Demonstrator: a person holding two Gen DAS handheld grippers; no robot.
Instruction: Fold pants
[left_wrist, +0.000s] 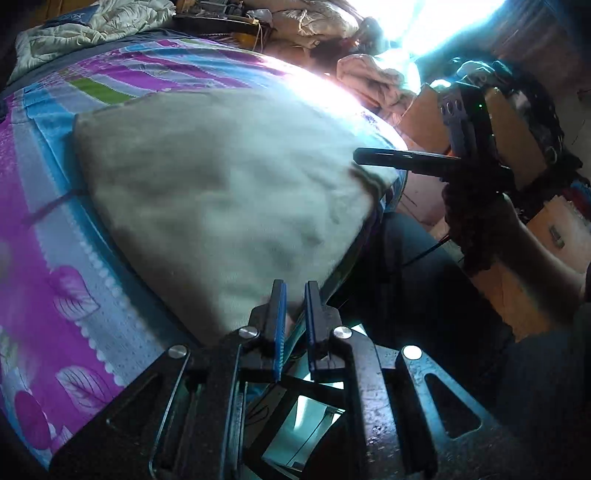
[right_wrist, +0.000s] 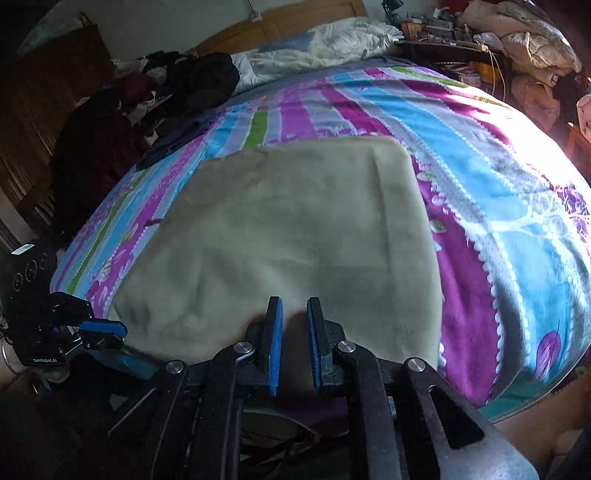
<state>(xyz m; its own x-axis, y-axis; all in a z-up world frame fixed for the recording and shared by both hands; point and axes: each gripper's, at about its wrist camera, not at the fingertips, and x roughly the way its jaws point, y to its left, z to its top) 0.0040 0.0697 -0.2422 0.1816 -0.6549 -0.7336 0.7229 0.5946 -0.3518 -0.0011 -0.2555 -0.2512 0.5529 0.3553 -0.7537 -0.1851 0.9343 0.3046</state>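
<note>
Left wrist view: beige pants (left_wrist: 229, 192) spread mid-frame on striped bedsheet (left_wrist: 48, 236); left gripper (left_wrist: 294, 295) at near edge, jaws narrow, nothing held.

Right wrist view: right gripper (right_wrist: 294, 310) likewise narrowly parted over near hem — grasp judged pending; closing on hem needed next.

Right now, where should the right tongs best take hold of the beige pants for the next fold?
Probably the near right corner of the pants, approached from the bed's near edge. The cloth lies flat there, its hem beside the right tongs.
</note>
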